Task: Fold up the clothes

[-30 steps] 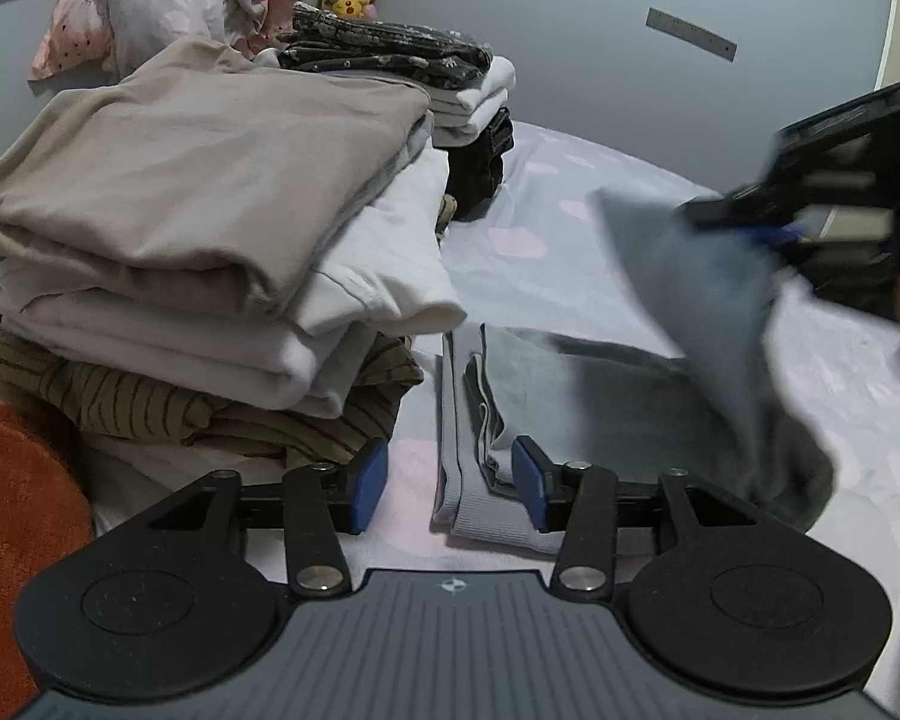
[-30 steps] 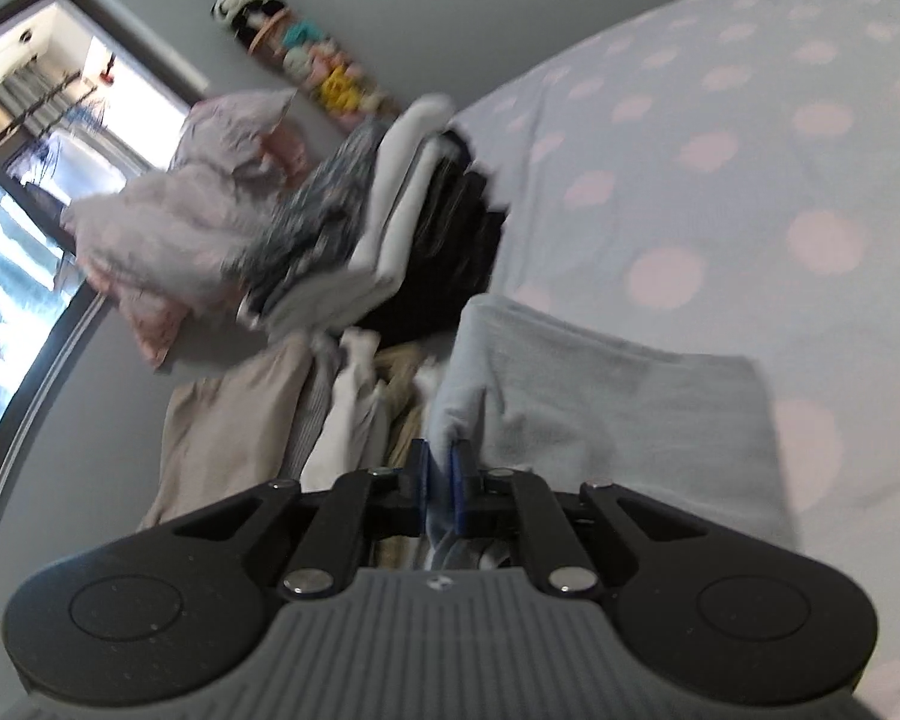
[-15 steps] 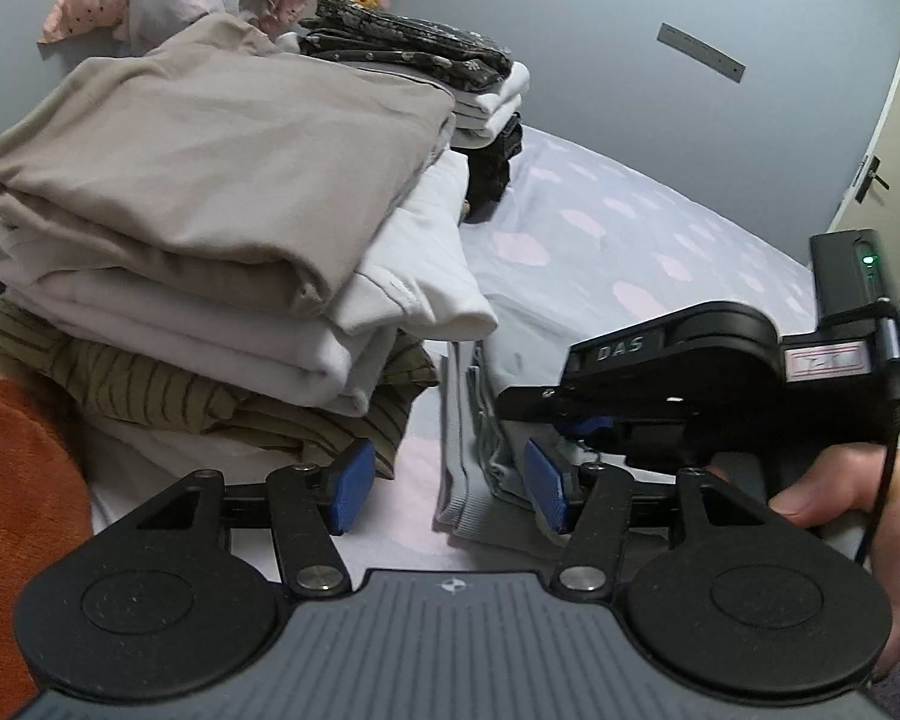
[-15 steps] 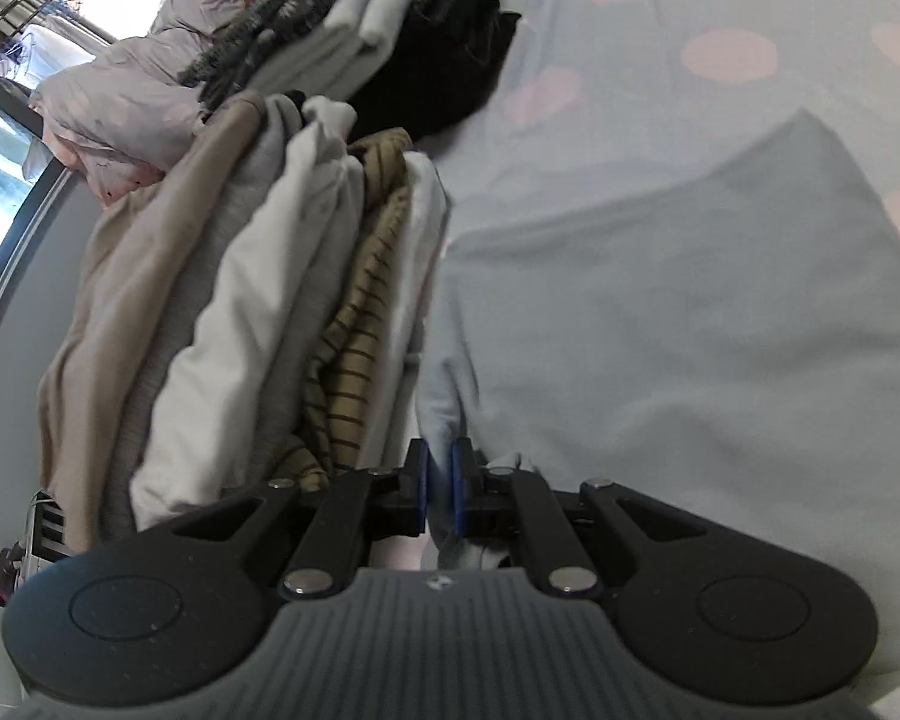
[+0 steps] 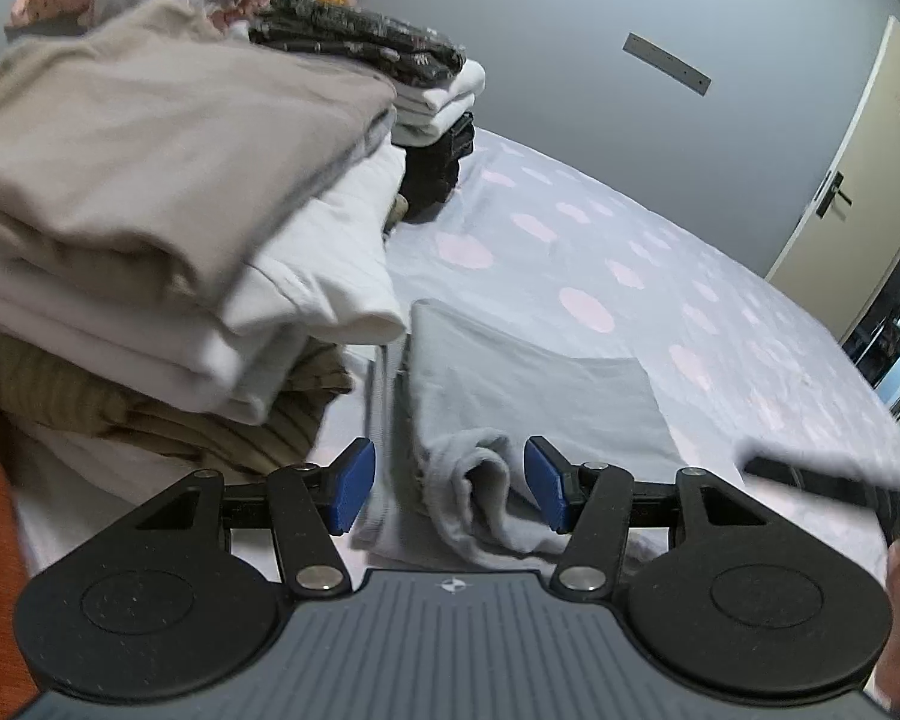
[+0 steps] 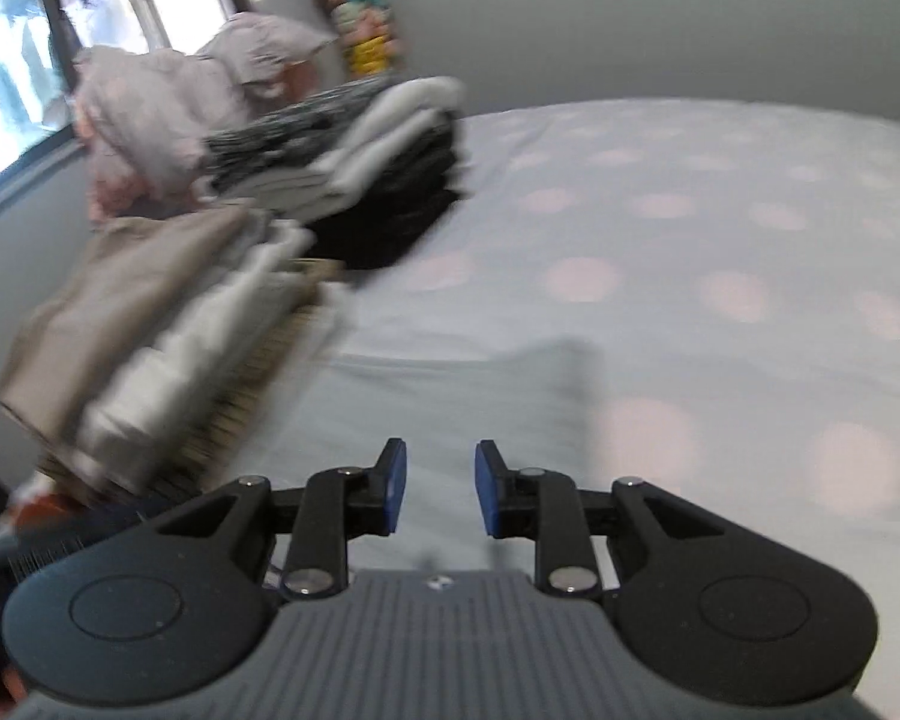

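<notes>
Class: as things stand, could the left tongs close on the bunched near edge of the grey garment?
Probably yes: the left tongs are open, and the grey garment has its bunched edge between them, unobstructed.

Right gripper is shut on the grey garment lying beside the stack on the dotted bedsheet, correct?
Not quite. The right wrist view shows the right gripper open and holding nothing; the grey garment does lie on the dotted bedsheet beside the stack.

- Grey garment (image 5: pixel 528 396): pale grey knit, folded into a flat rectangle, lying on the spotted bedsheet (image 5: pixel 660 276) just right of the near clothes stack (image 5: pixel 150 228); its near end is bunched into a loose roll.
- Near clothes stack: beige, white and olive-striped pieces, folded and piled.
- Far clothes stack (image 5: pixel 432 102): patterned dark, white and black folded pieces, behind the near stack.
</notes>
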The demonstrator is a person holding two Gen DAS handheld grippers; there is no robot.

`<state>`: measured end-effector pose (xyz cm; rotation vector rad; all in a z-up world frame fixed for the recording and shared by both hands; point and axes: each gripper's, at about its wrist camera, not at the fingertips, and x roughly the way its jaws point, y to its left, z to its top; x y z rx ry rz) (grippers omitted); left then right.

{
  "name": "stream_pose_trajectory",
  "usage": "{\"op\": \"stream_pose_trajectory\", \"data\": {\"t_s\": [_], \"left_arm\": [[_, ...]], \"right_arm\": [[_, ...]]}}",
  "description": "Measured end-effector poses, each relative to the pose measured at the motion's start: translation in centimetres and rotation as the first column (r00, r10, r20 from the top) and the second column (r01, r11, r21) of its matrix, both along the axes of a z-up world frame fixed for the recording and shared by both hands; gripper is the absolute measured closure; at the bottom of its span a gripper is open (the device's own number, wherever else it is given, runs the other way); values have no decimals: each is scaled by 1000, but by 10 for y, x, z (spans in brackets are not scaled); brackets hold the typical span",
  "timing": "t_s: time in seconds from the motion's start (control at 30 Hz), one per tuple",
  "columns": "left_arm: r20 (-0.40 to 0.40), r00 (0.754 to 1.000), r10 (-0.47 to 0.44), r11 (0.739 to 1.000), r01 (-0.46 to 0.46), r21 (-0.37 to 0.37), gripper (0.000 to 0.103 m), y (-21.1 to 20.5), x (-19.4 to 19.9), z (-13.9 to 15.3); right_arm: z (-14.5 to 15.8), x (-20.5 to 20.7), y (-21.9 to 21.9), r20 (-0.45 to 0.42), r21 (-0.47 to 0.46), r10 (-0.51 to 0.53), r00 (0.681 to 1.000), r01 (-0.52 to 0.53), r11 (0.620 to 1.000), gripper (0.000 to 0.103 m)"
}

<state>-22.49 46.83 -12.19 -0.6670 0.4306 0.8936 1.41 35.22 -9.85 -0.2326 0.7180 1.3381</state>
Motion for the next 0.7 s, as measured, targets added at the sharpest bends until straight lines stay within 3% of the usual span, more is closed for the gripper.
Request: {"op": "stream_pose_trajectory", "data": {"t_s": [0.1, 0.2, 0.33, 0.53, 0.6, 0.7], "left_arm": [[17, 1000, 17, 1000, -16, -19, 41, 8, 9, -4], [-58, 997, 45, 999, -46, -21, 70, 13, 19, -12], [-121, 991, 58, 998, -61, -23, 86, 8, 18, -18], [-218, 975, 49, 998, -56, -27, 90, 2, 18, -26], [-263, 964, 39, 998, -48, -30, 90, 1, 22, -30], [-320, 947, 23, 999, -36, -33, 90, -2, 28, -36]], "right_arm": [[-15, 10, -34, 64, -34, -39, 997, 41, 999, 73], [-35, 5, -53, 131, -68, -7, 991, 16, 998, 72], [-48, -5, -54, 203, -89, 52, 978, -35, 995, 68], [-59, -17, -37, 249, -93, 89, 964, -67, 993, 69], [-64, -17, -31, 235, -111, 91, 968, -66, 992, 93], [-73, -11, -31, 200, -145, 73, 977, -44, 988, 95]]}}
